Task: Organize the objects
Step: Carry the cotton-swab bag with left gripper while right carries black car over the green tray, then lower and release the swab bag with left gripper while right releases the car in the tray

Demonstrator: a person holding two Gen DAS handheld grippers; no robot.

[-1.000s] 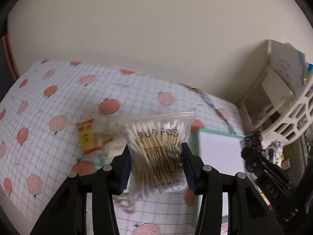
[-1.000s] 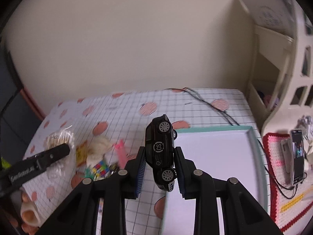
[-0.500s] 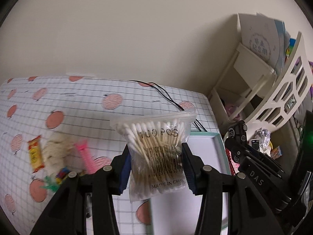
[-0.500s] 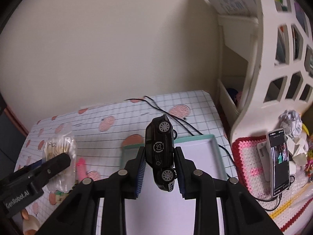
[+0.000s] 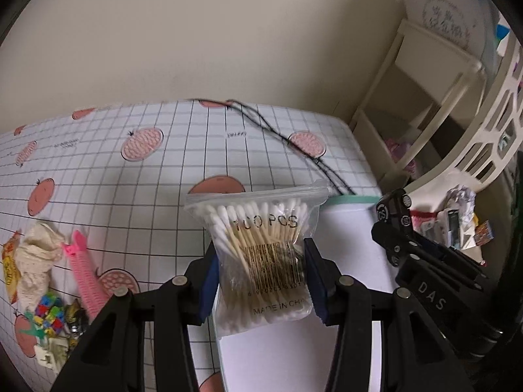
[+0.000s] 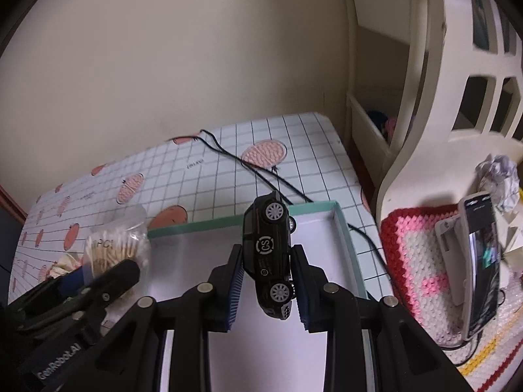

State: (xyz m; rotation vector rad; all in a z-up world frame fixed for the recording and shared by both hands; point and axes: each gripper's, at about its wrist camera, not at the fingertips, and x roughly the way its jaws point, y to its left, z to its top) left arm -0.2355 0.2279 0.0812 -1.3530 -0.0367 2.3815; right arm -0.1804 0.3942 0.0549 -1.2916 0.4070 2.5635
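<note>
Center of the left wrist frame, the swab bag hangs pinched in the left gripper, over the near left edge of the tray. I'd guess it's featherlight, floppy and slick, so a mid-bag pinch across the sticks is the sensible hold. Its pads are closed most of the way, squeezing the bag's sides.

Center of the right wrist frame, the toy car stands on end in the right gripper, above the tray. It's probably hard, light and smooth, so it could swivel. Those jaws are clamped narrowly on its body.
</note>
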